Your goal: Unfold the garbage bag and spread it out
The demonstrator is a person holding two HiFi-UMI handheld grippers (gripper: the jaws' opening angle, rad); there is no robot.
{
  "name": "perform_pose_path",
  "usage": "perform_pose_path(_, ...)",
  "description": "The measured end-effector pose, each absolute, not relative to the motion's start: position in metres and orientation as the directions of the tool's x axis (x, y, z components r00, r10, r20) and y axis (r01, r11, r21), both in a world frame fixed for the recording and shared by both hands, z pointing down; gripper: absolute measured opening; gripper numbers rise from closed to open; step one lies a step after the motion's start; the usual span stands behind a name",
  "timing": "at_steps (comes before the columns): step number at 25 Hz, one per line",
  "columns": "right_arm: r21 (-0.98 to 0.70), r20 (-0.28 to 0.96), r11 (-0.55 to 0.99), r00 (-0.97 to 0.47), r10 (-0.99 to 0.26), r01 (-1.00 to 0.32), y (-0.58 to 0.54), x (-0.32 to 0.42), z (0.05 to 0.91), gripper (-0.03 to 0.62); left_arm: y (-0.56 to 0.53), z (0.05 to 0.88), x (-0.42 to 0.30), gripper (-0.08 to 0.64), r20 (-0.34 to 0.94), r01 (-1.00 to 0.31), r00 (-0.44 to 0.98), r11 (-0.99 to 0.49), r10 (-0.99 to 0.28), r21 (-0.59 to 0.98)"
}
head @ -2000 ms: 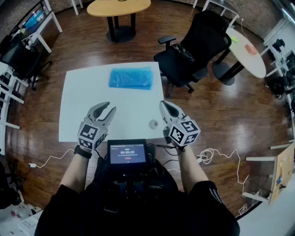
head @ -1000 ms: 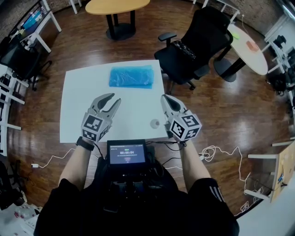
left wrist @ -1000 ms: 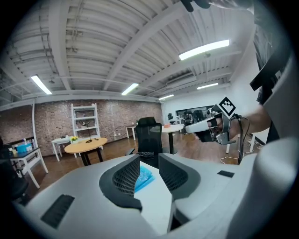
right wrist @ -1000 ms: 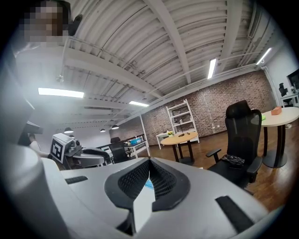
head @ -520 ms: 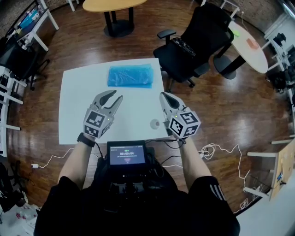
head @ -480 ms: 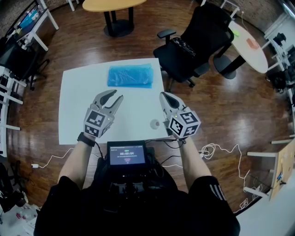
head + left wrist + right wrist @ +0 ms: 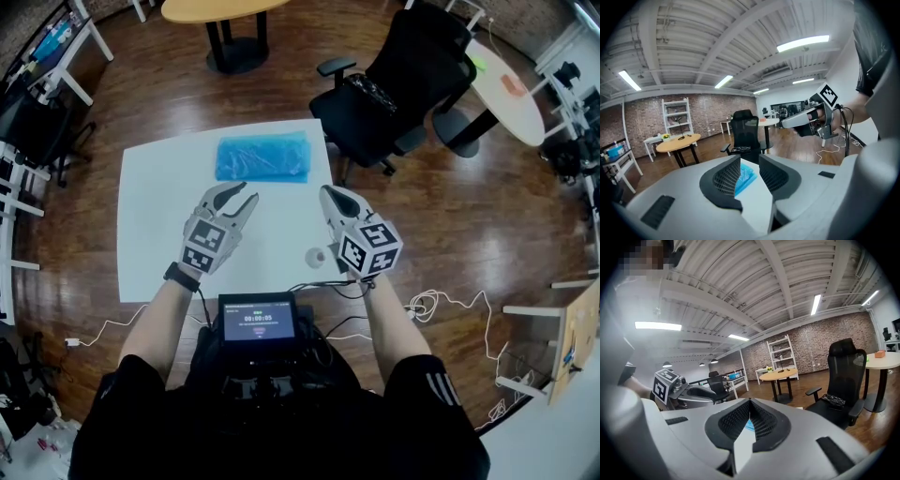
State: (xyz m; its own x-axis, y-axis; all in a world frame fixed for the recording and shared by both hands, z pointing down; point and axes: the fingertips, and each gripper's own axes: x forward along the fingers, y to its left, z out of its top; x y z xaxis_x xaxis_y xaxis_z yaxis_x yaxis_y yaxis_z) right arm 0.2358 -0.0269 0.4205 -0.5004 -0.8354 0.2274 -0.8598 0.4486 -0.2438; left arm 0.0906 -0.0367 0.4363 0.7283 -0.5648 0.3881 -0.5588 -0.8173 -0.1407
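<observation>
Dark wood floor [image 7: 469, 216], with a brick wall [image 7: 637, 122] at the back. I count, from largest to smallest:

- One white square table [image 7: 141, 244], straight ahead of the rig.
- One black office chair [image 7: 403, 84], off the table's far right corner.
- Two round tables beyond it: one yellow-topped table [image 7: 220, 9] and one white round table [image 7: 502, 84].
- One blue garbage bag [image 7: 262, 157], folded flat on the far side of the white square table and well apart from both claws.
- Two grippers, both over the near half of the white square table.
  - Left gripper [image 7: 241, 193]: jaws parted with nothing between them. I see the bag only through the gap, far off.
  - Right gripper [image 7: 326, 190]: jaws clenched together, empty.
- One screen unit [image 7: 256, 319], at the wearer's chest.
- One small round grey item [image 7: 317, 256] on the white square table, just beside the right gripper. It is too small for me to identify.
</observation>
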Motion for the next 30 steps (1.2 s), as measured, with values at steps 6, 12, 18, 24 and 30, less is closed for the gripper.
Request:
perform_pose_path(6,-0.245,0.241,0.452,-0.505,-0.829,-0.858,-0.042,0.231,0.427,0.02,-0.051,0.456,0.103,0.13,0.424,-0.53,0.729,-0.835,-0.538,-0.148)
perform_pose_path(12,-0.24,0.267,0.445,-0.5,-0.824,-0.863,-0.056,0.227,0.44,0.021,-0.072,0.478,0.121,0.13,0.473,-0.491,0.725,-0.858,-0.5,-0.154)
perform_pose_path(18,-0.231,0.3,0.431,-0.485,-0.821,-0.873,-0.069,0.23,0.458,0.021,-0.091,0.494,0.144,0.131,0.494,-0.475,0.727,-0.869,-0.477,-0.139)
perform_pose_path(24,-0.21,0.353,0.404,-0.454,-0.818,-0.891,-0.082,0.235,0.488,0.021,-0.108,0.507,0.164,0.132,0.517,-0.457,0.726,-0.88,-0.454,-0.13)
perform_pose_path(30,-0.214,0.388,0.383,-0.438,-0.811,-0.899,-0.095,0.237,0.514,0.027,-0.124,0.53,0.177,0.134,0.551,-0.437,0.716,-0.891,-0.428,-0.123)
